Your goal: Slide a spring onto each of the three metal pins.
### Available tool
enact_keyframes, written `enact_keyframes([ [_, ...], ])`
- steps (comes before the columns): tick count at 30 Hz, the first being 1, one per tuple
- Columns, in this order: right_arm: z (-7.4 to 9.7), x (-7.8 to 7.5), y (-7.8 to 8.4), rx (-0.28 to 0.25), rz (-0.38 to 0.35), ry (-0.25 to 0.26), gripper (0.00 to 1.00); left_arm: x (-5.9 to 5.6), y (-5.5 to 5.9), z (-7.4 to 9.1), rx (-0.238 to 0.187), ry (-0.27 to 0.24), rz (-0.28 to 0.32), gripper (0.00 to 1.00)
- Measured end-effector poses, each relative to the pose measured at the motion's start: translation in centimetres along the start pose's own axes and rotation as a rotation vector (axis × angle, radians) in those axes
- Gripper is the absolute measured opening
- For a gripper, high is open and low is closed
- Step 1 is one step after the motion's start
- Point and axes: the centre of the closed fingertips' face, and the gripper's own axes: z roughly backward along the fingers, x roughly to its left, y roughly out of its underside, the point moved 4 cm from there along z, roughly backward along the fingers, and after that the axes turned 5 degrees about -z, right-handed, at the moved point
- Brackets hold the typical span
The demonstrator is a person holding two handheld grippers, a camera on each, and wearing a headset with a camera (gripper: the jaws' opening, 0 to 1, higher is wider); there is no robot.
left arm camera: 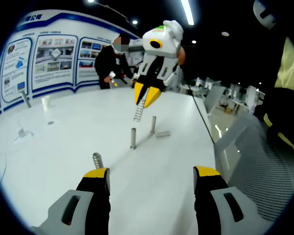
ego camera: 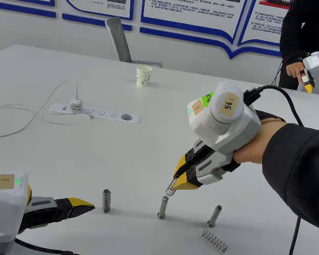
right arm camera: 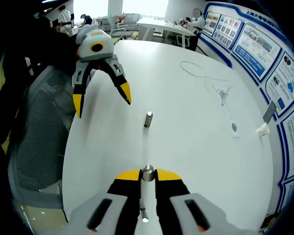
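Right gripper is clamped on a spring, held by its upper end so that the coil hangs out past the yellow tips and slants down and to the left in the head view. The middle pin stands upright on the worktop just below the spring's free end. The two are close but apart, and the spring's long axis is tilted off the pin's vertical one. Judging from that, the coming move turns on bringing the coil upright over the pin's top before lowering it. The left pin already wears a spring, the right pin is bare, and a loose spring lies flat beside it. The left gripper has its jaws apart and empty, lying low and well off to the left, so the right one is far nearer. From the side, the left gripper view shows the gap between coil end and pin top. The right gripper view instead gives the coil end-on, as a ring between the tips.
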Motion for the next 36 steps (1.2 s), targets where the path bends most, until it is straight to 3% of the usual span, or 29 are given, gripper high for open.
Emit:
enact_keyframes([
  [18,-1.7,-0.4,0.2,0.055,0.008,-0.023,0.12,0.3,0.4,0.1,-0.003,-0.019,0.03,0.77],
  [36,-3.3,-0.4,0.7,0.11,0.017,-0.034,0.12,0.2,0.7,0.0,0.004,-0.012,0.036,0.77],
])
